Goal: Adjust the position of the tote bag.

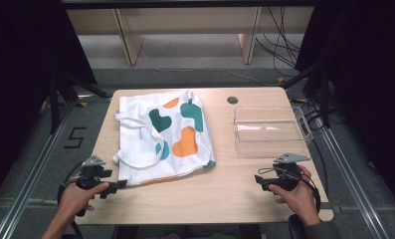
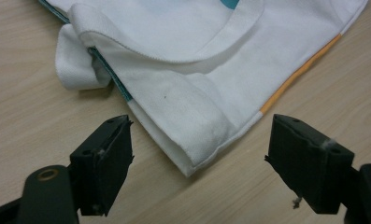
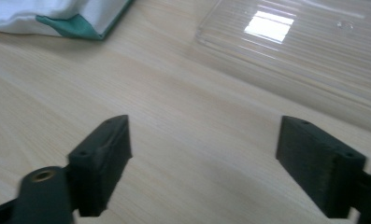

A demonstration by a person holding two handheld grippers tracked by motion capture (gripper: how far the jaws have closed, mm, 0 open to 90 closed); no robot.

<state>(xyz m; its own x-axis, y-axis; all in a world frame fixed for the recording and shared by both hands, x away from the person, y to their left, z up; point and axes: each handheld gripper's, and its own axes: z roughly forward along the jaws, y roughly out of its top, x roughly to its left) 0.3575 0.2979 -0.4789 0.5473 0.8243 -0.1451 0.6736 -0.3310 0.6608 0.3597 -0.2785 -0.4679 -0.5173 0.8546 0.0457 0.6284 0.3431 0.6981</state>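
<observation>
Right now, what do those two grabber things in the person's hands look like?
Both are black. The left gripper and the right gripper each have two blocky black jaws, a grey three-cornered plate on top and a black cable trailing back. The right arm shows a dark sleeve.

Tote bag [image 1: 162,137]: white woven cloth, matt. Table [image 1: 225,189]: pale wood grain, smooth. Tray [image 1: 269,130]: clear glossy plastic.

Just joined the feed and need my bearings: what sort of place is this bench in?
Probably a lab recording station, not a home: a light wooden table boxed in by black curtains and metal framing, loose cables on the grey floor, and a floor marking like a 5.
</observation>
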